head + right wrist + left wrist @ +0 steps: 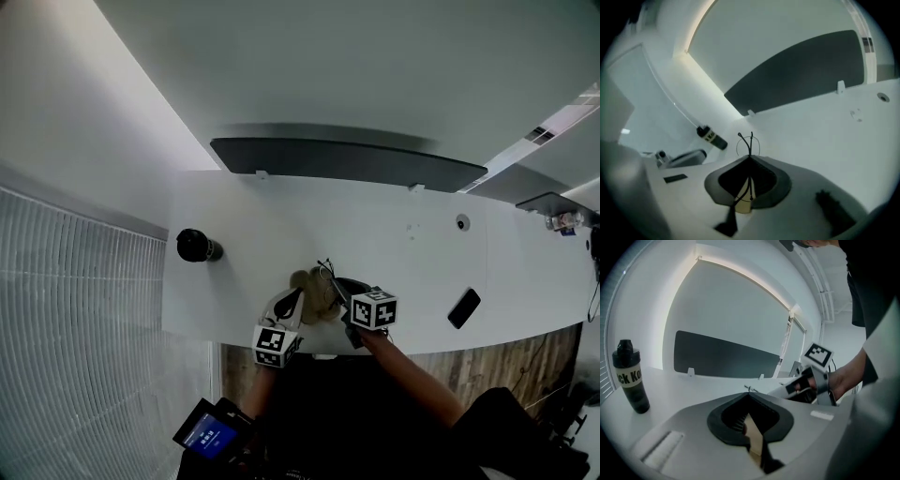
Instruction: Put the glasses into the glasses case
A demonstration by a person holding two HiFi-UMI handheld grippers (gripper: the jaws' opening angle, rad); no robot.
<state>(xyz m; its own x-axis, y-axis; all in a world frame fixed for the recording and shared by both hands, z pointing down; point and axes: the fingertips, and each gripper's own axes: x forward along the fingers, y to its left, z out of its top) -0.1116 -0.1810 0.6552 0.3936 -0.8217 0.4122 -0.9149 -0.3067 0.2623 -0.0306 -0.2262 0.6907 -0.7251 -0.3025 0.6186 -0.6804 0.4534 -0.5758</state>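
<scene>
Two grippers work at the front edge of the white table (375, 225). R gripper (750, 157): jaws clenched on glasses (749, 143), thin wire frame nipped at the tips, rims sticking out beyond them. L gripper (748, 393): jaws closed tip to tip. In head view its tip sits against the left side of the tan glasses case (317, 292); whether it pinches the case, cannot tell. Glasses sit just by the case's right side, not inside it. Black bottle (195, 246) upright, far left. Dark phone (464, 307) flat, well to the right.
</scene>
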